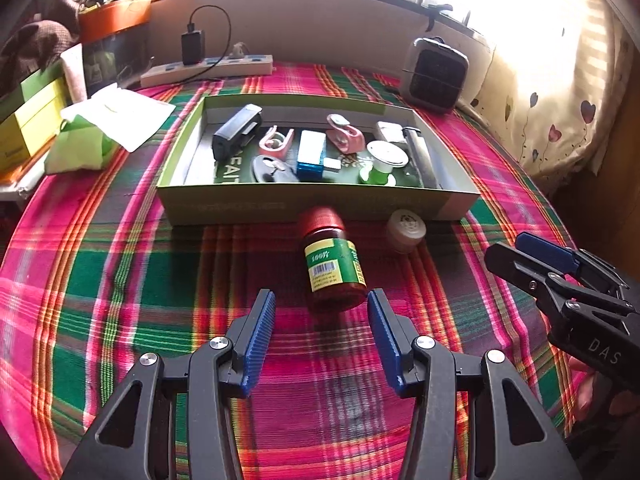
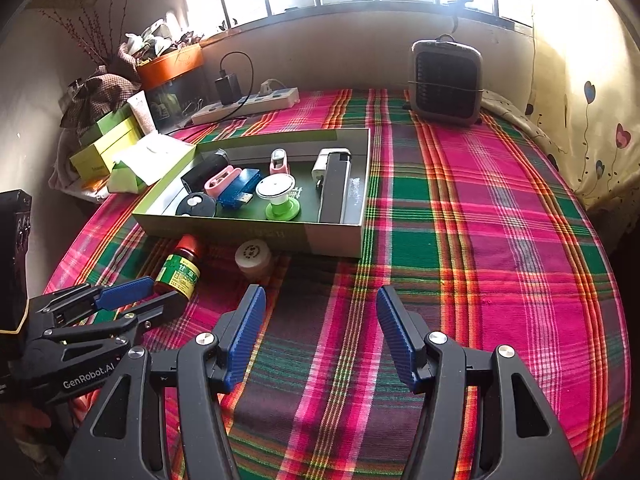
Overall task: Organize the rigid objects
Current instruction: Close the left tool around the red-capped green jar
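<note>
Bottle (image 1: 334, 264), red cap, green-yellow label with barcode, lying on plaid cloth (image 1: 120, 280) before green box (image 1: 320, 204) | left gripper (image 1: 322, 304): jaws apart, bottle base just ahead between tips, untouched | right gripper (image 2: 320, 304): jaws apart, empty | writing: "GenRobot.AI" on left gripper, "DAS" on right | white jar (image 1: 406, 230) beside bottle

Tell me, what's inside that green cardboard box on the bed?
The box holds a black case, two pink clips, a blue USB stick, a green-footed spool and a dark key fob. Its near wall hides the floor edge.
</note>
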